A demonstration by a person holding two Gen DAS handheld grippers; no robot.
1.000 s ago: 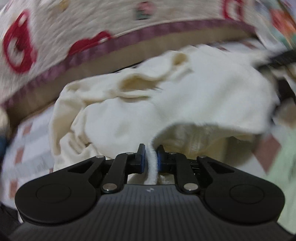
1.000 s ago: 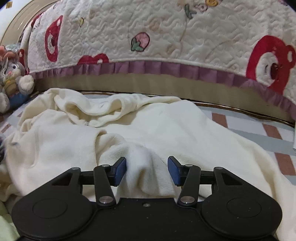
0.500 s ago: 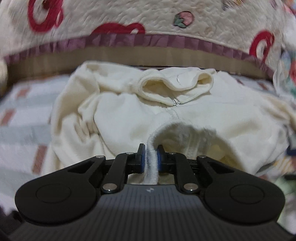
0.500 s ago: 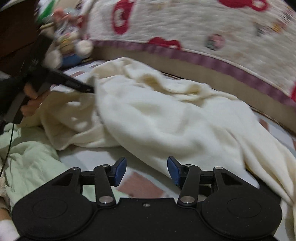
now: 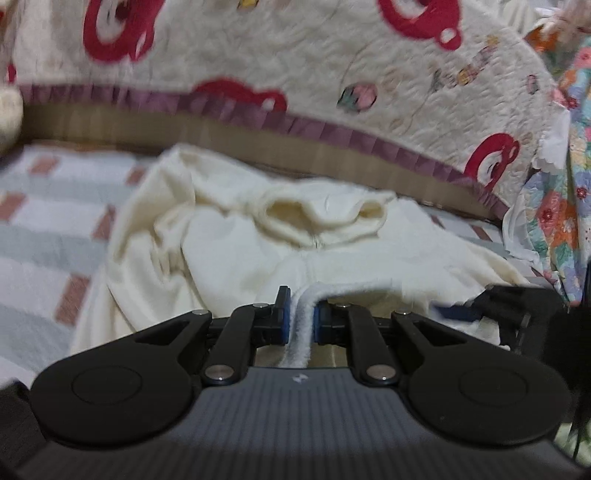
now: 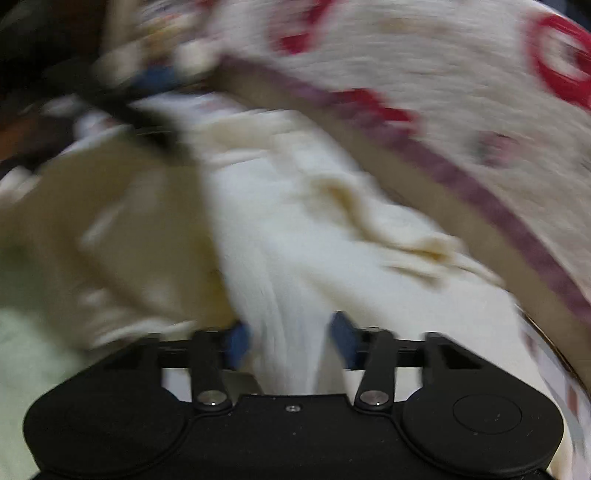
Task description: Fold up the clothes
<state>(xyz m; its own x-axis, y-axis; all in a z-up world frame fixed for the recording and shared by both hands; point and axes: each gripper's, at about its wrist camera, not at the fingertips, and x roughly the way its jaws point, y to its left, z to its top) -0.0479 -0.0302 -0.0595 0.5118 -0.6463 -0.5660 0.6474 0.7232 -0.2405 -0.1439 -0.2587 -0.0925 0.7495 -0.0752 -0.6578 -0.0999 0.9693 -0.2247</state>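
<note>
While the left gripper (image 5: 299, 325) pinches its hem, the rumpled cream garment (image 5: 258, 251) lies between the right gripper's (image 6: 291, 338) closing jaws.

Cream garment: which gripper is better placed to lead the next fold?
Left, probably. The left gripper is clamped on the cream garment's edge; the right gripper has just been closing, cloth between its jaws, too blurred to confirm.

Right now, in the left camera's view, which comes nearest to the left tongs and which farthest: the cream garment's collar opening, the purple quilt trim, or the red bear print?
1. The collar opening of the cream garment, just beyond the left tongs, centre.
2. The purple trim, behind it, running across.
3. The red bear print, highest on the quilt, upper left.
</note>
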